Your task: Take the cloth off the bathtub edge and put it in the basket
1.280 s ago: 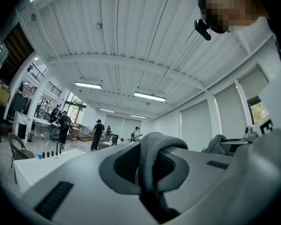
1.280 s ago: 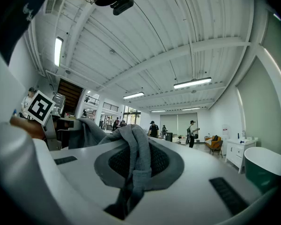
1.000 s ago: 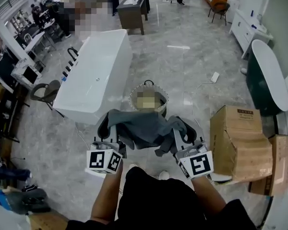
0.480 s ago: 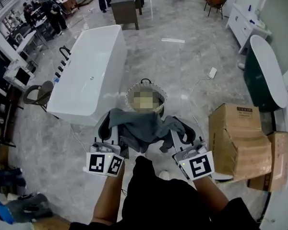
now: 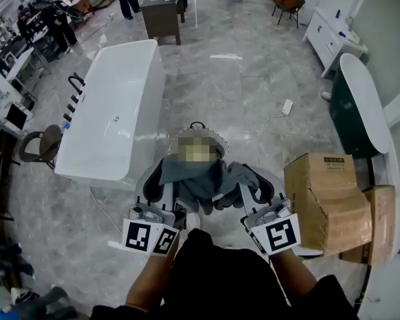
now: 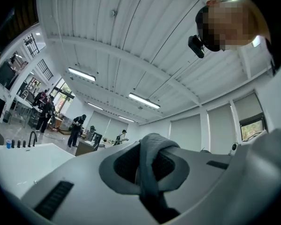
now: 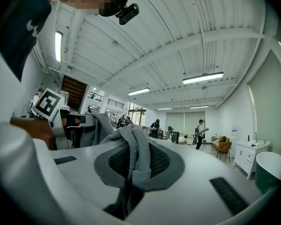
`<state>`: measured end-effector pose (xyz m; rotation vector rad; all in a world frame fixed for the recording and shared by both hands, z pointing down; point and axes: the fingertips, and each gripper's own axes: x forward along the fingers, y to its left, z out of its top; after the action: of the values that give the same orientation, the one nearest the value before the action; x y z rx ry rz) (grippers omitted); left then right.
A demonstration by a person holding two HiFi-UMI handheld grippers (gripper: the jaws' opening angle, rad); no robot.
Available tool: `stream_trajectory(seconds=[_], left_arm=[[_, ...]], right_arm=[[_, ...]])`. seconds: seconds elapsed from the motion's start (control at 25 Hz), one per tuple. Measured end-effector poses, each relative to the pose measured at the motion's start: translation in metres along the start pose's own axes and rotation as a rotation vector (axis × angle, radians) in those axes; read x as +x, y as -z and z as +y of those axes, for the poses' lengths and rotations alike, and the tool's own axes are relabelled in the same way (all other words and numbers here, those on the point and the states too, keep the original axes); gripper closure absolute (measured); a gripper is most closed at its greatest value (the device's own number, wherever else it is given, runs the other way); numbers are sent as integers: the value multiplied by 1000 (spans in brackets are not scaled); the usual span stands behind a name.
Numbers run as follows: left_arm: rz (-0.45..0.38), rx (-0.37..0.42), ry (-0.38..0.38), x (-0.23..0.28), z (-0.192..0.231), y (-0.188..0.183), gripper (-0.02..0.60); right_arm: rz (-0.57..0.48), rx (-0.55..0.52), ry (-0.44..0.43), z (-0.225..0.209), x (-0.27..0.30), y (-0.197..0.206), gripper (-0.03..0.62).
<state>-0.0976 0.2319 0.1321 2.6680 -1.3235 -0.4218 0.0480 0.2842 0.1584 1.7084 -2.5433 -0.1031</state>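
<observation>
A grey cloth (image 5: 199,179) hangs stretched between my two grippers at chest height. My left gripper (image 5: 153,181) is shut on its left end, where a fold of cloth (image 6: 152,161) is pinched between the jaws. My right gripper (image 5: 259,184) is shut on the right end, a bunched fold of cloth (image 7: 136,156) caught in its jaws. The round woven basket (image 5: 185,135) stands on the floor just beyond the cloth, which overlaps its near rim in the head view. The white bathtub (image 5: 113,109) lies to the left.
Cardboard boxes (image 5: 323,202) are stacked at my right. A dark green tub (image 5: 357,109) stands further right, and a white power strip (image 5: 287,107) with its cable lies on the marble floor. A stool (image 5: 40,145) stands left of the bathtub. People stand at the far end.
Both grippers have moved forward with the cloth still stretched between them. The basket and bathtub have come closer, and the cloth now covers the basket's near rim.
</observation>
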Motion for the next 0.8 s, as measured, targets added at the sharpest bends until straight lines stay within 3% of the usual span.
stream_trajectory(seconds=[0.28, 0.44, 0.8], left_arm=[[-15, -27, 105, 51, 32, -20, 541], [-18, -25, 138, 90, 80, -45, 543], [-31, -38, 169, 110, 104, -28, 543]], right_arm=[[-78, -107, 75, -12, 71, -39, 548], [-54, -86, 93, -9, 136, -61, 548], [-35, -69, 74, -11, 170, -41, 548]])
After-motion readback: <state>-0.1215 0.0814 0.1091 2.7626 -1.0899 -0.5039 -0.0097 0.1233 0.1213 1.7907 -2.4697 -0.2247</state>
